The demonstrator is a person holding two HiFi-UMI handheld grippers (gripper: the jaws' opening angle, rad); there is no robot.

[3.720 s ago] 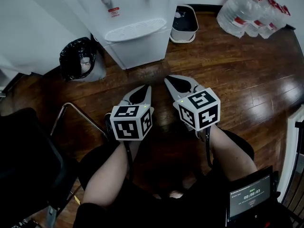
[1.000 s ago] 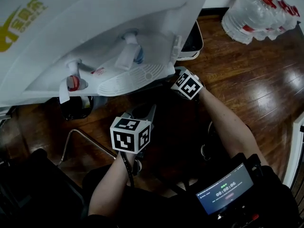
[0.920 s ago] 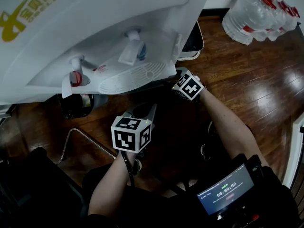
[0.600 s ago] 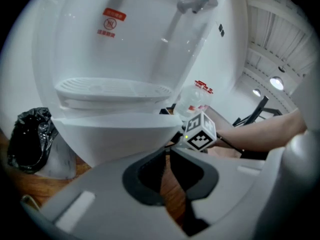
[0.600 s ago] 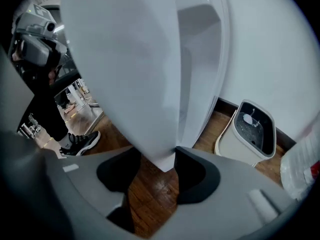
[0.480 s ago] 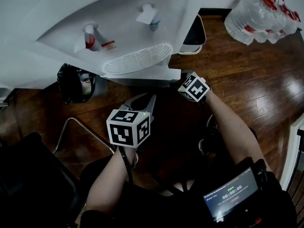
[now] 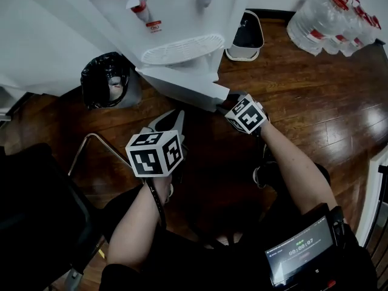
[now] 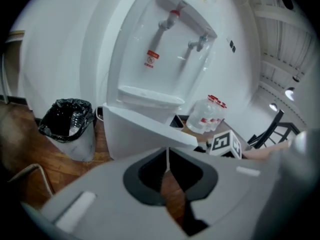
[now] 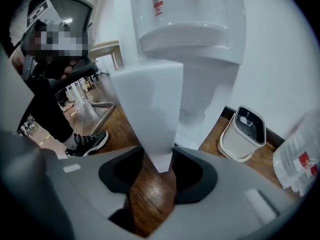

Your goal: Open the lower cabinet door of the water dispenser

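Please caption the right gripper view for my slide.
Right tongs, jaws just closing, pinch the flat white cabinet door, swung open from the white water dispenser.

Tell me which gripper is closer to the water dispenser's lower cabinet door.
Right. The right gripper grips the cabinet door at its free edge, jaws having just closed further. The left gripper, jaws having just closed further on nothing, hangs apart, nearer the person.

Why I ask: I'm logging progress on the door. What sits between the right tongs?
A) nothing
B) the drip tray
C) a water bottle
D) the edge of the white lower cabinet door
D: the right gripper view shows the white edge of the swung-out cabinet door between the right tongs, which have just been closing on it.
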